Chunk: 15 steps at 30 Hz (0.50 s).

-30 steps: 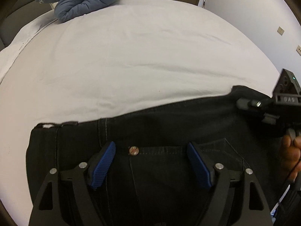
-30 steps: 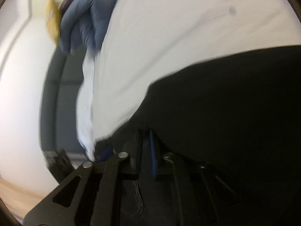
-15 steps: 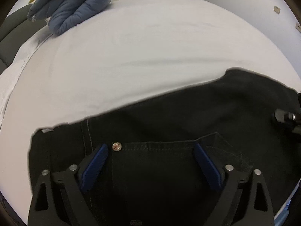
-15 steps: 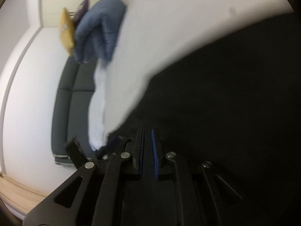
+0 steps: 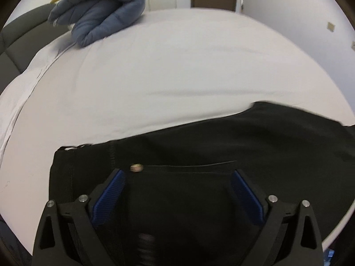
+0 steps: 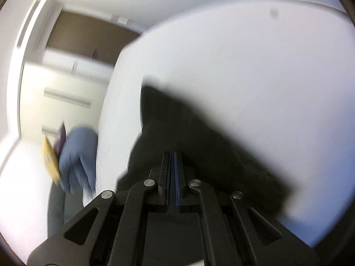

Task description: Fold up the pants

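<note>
In my left wrist view the black pants (image 5: 199, 155) are lying across the lower half of the frame on the white bed sheet (image 5: 166, 77), long axis running left to right, waistband at left, the far end cut off at the right edge. My left gripper (image 5: 177, 188) is hovering released, blue ribbed pads (image 5: 108, 196) spread wide. In the blurred right view, my right gripper (image 6: 172, 177) is clenching dark pants cloth, its jaws just starting to ease apart. A quilted blue blanket (image 5: 99, 11) is sitting upper left.
</note>
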### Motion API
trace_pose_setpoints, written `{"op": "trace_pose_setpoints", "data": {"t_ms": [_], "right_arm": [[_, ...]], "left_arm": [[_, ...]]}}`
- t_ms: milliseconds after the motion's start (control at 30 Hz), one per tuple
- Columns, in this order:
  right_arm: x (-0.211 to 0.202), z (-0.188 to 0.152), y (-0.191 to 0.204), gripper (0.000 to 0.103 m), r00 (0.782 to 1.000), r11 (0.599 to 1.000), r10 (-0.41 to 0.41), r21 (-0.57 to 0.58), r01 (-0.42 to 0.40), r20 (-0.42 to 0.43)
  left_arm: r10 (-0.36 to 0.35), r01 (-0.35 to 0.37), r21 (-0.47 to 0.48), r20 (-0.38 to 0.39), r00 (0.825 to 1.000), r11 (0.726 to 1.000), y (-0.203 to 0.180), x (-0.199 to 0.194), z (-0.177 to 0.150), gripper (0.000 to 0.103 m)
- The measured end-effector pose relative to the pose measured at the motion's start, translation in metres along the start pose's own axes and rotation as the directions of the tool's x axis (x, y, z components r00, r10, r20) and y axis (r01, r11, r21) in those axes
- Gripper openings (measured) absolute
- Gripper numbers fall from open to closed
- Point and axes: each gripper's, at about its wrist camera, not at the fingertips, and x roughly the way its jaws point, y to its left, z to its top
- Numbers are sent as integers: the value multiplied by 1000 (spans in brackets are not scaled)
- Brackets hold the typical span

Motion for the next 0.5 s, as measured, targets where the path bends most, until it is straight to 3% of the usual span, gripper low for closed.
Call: {"op": "trace_pose_setpoints", "data": {"t_ms": [100,167,233,300,400,433,500], "right_arm": [[-2,-4,21,8,986,987,142,-59,-147,-82],[16,-21,33,10,954,970,213,-68,-232,-209],[38,-40,34,10,937,968,200,-92,-235,-286],[54,-46,14,10,937,982,125,-95,-164,-326],[38,-22,-30,6,962,992,111,-25,-121,-249],[30,-23,-31,5,974,995,95,-17,-100,-204],[-11,10,-50,9,998,1000,-1,-20,0,-57]], "left_arm": [[-88,88,-1,34,996,996,-28,-10,-2,98],[-147,147,12,37,988,989,-55,-8,-6,98],[-161,161,37,14,987,986,-78,-3,-15,98],[-165,166,37,-19,986,985,-89,8,-23,98],[-144,145,6,-65,987,989,-87,23,-37,98],[-140,141,6,-49,989,990,-84,22,-40,98],[-133,134,0,-53,990,991,-77,22,-42,98]]}}
